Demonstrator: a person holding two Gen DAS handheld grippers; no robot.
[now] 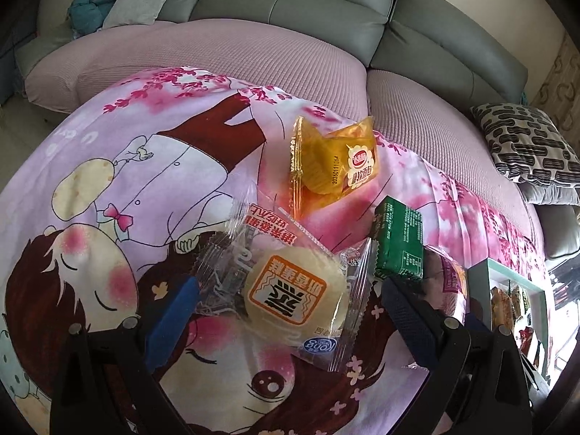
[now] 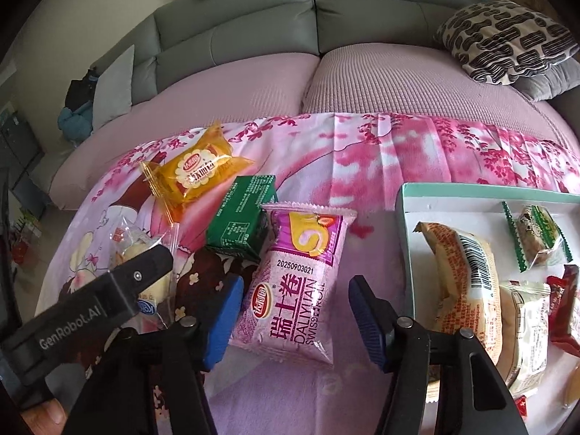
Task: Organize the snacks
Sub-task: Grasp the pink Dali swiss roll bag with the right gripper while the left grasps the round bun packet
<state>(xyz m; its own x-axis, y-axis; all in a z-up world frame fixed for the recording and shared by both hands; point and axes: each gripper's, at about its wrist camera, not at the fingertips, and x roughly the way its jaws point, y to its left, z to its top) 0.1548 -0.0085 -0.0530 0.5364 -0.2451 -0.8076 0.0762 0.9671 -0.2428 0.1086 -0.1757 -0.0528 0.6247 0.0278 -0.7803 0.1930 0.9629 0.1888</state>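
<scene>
Through the left wrist camera we look down on a cartoon-printed cloth (image 1: 152,166) spread over a pink cushioned surface in front of a grey sofa (image 1: 290,3). Our left tongs (image 1: 290,297) stand apart, one blue pad at each side of a clear-wrapped round bun (image 1: 293,297) that lies flat on the cloth; the left pad sits at the wrapper's crimped edge and the right pad just beyond its other end, so we see no squeeze on it. Past the bun lie a yellow bread packet (image 1: 337,159), tilted up on one edge, and a green packet (image 1: 398,243) just beside the right pad. At far right we catch a corner of the mint-rimmed tray (image 1: 507,268).

Through the right wrist camera our right tongs (image 2: 291,311) straddle a pink Swiss roll packet (image 2: 297,282) lying flat on the cloth; the left pad is touching or nearly touching its edge, the right pad is clear of it, so the packet is not yet gripped. The green packet touches the pink one's upper left corner, with the yellow packet behind it. The left tongs' black body crosses the lower left, over the bun. To the right, the tray holds several wrapped snacks, among them a long barcoded bread (image 2: 467,275) and a small green-edged sweet (image 2: 536,239). A patterned pillow (image 2: 507,40) rests at upper right.
</scene>
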